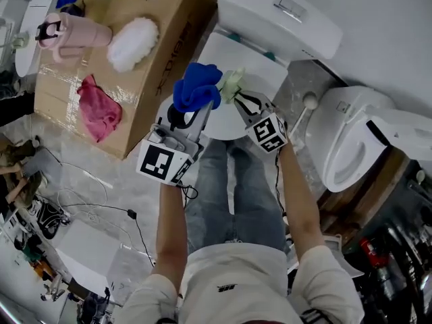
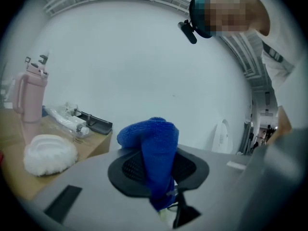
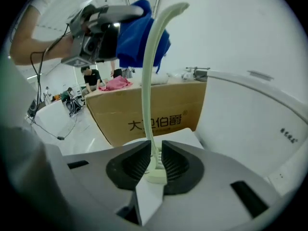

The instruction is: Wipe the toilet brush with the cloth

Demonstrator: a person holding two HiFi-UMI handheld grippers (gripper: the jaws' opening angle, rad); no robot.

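While both grippers are up over the toilet [image 1: 260, 73] at 12 o'clock (lid down), the left gripper [image 1: 201, 106] has its jaws clamped on the blue cloth [image 1: 196, 86], which bulges out of them in a fat wad. Meanwhile the right gripper [image 1: 237, 98] has its jaws pinching the flat end of the pale green brush [image 3: 149, 71]. The thin stem arcs up from there and its curved tip ends right beside the cloth, though I can't tell for sure that they touch. So the brush is held in the air between the two grippers.

Room-wise it's kinda tight. The box [image 1: 155, 46] runs its edge close along the toilet at 10 o'clock, with a pink tumbler [image 1: 74, 34], a fluffy white pad [image 1: 131, 42] and a pink rag [image 1: 100, 106] on top. The second toilet [image 1: 351, 144] crowds in at 3 o'clock. The open floor [image 1: 135, 181] is at 8 o'clock, with a cable [image 1: 101, 206] trailing across it.
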